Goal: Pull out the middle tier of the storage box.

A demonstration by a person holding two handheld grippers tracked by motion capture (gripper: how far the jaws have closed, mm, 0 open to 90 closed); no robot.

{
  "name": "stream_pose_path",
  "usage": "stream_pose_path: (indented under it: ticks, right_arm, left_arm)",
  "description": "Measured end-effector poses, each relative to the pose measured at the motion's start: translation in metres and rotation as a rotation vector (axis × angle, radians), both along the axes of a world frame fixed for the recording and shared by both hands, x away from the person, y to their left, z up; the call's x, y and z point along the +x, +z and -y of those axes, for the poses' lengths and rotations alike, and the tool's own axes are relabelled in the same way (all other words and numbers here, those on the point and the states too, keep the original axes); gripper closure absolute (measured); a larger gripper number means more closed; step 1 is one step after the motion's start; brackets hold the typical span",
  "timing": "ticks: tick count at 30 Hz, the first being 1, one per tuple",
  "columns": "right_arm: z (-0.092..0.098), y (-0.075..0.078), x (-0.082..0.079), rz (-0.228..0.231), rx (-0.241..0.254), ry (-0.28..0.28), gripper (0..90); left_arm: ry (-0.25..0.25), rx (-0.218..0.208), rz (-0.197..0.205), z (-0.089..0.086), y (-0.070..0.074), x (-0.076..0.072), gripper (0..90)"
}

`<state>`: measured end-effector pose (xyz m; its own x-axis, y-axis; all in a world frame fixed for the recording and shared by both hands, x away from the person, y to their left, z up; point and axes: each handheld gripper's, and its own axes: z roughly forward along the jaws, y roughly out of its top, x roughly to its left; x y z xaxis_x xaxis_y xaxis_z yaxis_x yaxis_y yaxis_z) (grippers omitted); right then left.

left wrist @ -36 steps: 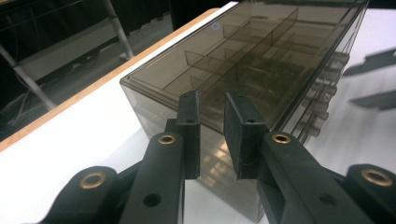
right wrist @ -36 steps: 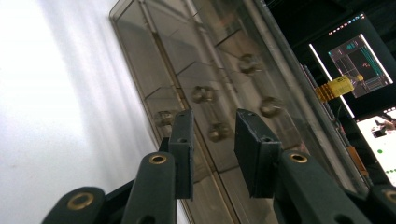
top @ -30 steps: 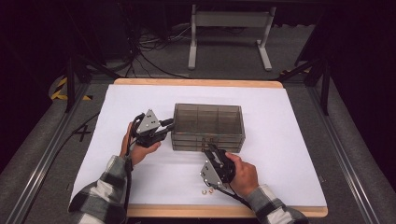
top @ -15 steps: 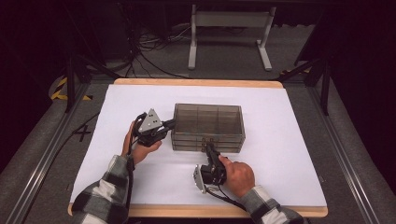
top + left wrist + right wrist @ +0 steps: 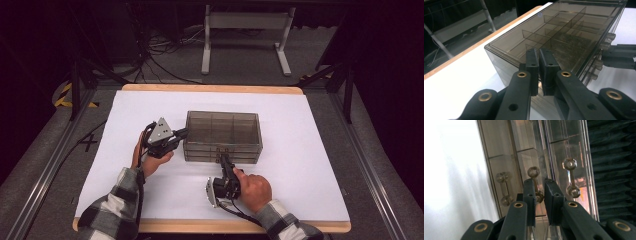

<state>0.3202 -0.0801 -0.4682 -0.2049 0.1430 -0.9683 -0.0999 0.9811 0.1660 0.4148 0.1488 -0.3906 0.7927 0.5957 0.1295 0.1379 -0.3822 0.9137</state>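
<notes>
A smoky clear drawer box (image 5: pixel 222 131) stands mid-table on the white table (image 5: pixel 310 150). My left gripper (image 5: pixel 184 132) rests against the box's left end, jaws shut with nothing between them; in the left gripper view the left gripper (image 5: pixel 539 53) touches the box (image 5: pixel 564 32) at its wall. My right gripper (image 5: pixel 223 159), rolled on its side, reaches the box front. In the right gripper view the right gripper (image 5: pixel 539 182) is shut on the middle drawer handle (image 5: pixel 533 172), between two other handles (image 5: pixel 502 187) (image 5: pixel 571 177).
Wide bare white table lies to the left, right and behind the box. A wooden edge (image 5: pixel 210 88) borders the far side. Beyond it, a metal stand (image 5: pixel 245 40) and cables (image 5: pixel 160 60) are on the floor. Dark rails run along both table sides.
My right gripper has moved forward and left to the box front, rolled onto its side, and its jaws now sit on the middle handle. The left gripper has stayed at the box's end.
</notes>
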Motion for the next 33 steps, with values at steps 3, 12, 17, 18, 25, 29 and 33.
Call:
stream_pose_path:
  ticks: [3, 12, 17, 18, 25, 29, 33]
  right_arm:
    - [0.0, 0.0, -0.002, -0.005, 0.001, -0.002, 80.7]
    - [-0.001, 0.002, -0.009, -0.011, -0.001, 0.009, 80.7]
    - [-0.002, 0.001, -0.011, -0.007, 0.003, 0.003, 80.7]
    - [-0.002, 0.002, -0.012, -0.011, 0.0, 0.002, 80.7]
    - [-0.002, 0.003, -0.014, -0.021, 0.001, 0.007, 80.6]
    - [-0.002, 0.003, -0.016, -0.027, 0.0, 0.006, 80.6]
    - [-0.002, 0.003, -0.017, -0.027, 0.007, 0.008, 80.5]
  left_arm:
    - [0.0, -0.002, -0.003, 0.0, 0.0, 0.0, 86.0]
    - [-0.002, -0.001, -0.004, 0.0, 0.0, 0.0, 86.0]
    - [-0.001, 0.0, -0.003, 0.0, 0.0, 0.0, 86.1]
    - [-0.001, -0.001, -0.005, 0.0, 0.0, 0.0, 86.1]
    - [-0.001, -0.001, -0.009, 0.0, 0.0, 0.0, 86.1]
    - [-0.001, -0.003, -0.007, -0.001, 0.0, 0.0, 86.1]
    - [-0.002, -0.001, -0.006, -0.001, 0.0, 0.0, 86.1]
